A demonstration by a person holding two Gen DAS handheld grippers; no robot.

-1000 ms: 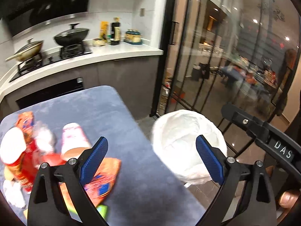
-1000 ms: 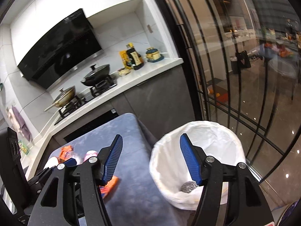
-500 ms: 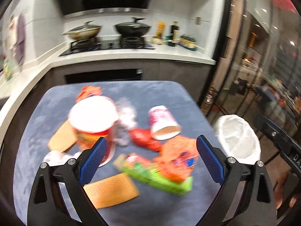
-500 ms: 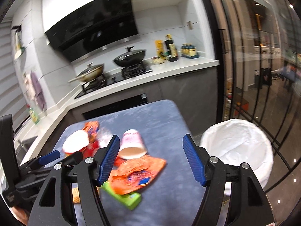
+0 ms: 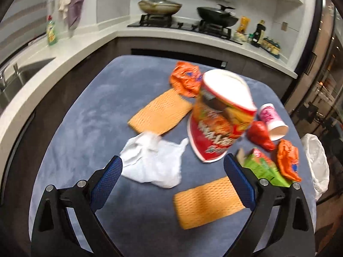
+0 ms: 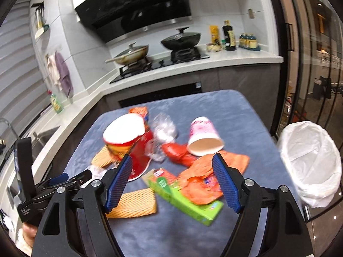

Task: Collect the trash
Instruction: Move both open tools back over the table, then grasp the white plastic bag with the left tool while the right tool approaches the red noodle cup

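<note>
Judging the crumpled white tissue (image 5: 153, 162) on the blue table (image 5: 90, 111) light, soft and best pinched at its bunched centre, we held the left gripper (image 5: 172, 178) and right gripper (image 6: 171, 178) wide and empty, our views having swung from the bin (image 6: 310, 160) onto the litter.

The desk (image 5: 90, 115), covered in blue-grey cloth, carries scattered litter: a tipped red instant-noodle cup (image 5: 220, 115), two tan corrugated sheets (image 5: 160, 112) (image 5: 206, 201), and a crumpled white bag (image 5: 154, 160). Toward the right edge lie a pink paper cup (image 6: 203, 137) on its side, a green carton (image 6: 186, 199), orange wrappers (image 6: 205, 173) and a red packet (image 6: 178, 152). Behind the packet sits what looks like clear crumpled plastic (image 6: 164, 128), blurred.
</note>
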